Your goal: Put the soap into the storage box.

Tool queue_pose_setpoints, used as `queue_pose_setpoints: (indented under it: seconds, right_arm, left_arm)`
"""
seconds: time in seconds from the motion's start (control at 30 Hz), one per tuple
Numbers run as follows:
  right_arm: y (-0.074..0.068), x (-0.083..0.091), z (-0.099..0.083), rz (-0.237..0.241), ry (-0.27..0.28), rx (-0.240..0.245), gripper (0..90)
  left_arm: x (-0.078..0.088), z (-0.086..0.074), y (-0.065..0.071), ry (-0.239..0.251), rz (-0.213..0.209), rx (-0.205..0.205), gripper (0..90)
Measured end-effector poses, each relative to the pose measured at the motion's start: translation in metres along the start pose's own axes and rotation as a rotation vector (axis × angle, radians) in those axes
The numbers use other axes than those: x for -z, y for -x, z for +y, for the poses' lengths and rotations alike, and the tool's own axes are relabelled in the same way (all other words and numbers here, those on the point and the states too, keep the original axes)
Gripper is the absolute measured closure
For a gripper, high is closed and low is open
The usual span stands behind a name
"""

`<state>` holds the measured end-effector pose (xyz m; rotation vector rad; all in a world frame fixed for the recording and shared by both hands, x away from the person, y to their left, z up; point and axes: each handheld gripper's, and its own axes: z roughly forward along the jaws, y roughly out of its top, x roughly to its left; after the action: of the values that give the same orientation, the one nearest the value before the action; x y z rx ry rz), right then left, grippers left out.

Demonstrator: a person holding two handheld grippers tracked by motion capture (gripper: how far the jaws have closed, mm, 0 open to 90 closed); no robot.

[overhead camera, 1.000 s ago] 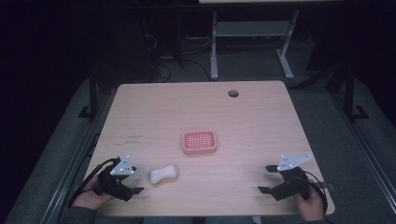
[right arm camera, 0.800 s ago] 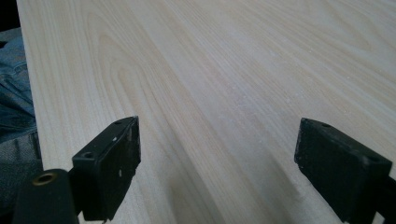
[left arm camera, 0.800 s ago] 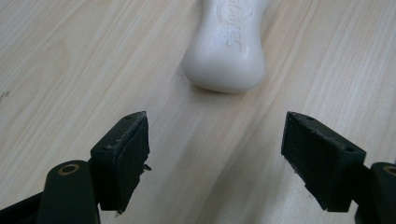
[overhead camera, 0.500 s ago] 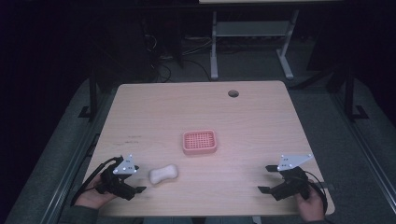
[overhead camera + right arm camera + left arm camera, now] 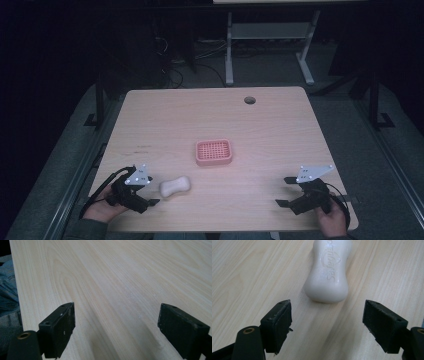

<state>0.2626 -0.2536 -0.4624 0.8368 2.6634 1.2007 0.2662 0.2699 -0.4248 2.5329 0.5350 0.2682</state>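
Beside the soap bar (image 5: 175,186), on its left: left gripper (image 5: 150,196), jaws spread wide, nothing between them. Compared with a second ago it has crept slightly toward the bar; half a second ago it was already almost where it is now. Left gripper view: the bar (image 5: 329,271) lies flat on the bench (image 5: 249,277), just ahead of the open jaws and roughly centred on the gap, near end not yet between the pads. No contact.

Soap bar itself unmoved across the frames. Pink soap dish (image 5: 214,152) sits beyond the bar and a little to its right, empty, also unmoved.

Right gripper (image 5: 285,191), well to the right of the bar, jaws apart over bare wood, no change.

Reading: approach nearly finished, grasp not begun. Likely next: a short push forward, then close across the bar's narrow waist.
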Motion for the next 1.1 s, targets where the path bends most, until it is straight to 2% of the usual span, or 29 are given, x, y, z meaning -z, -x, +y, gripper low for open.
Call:
queue_pose_setpoints:
  seconds: [0.47,1.1]
  right_arm:
    - [0.000,-0.001,0.001,0.002,0.000,0.001,14.2]
    - [-0.001,-0.004,0.003,0.006,-0.008,0.007,14.2]
  left_arm:
    - [-0.007,0.013,-0.001,0.006,-0.016,-0.021,23.0]
    - [-0.015,0.020,-0.004,-0.001,-0.037,-0.029,23.5]
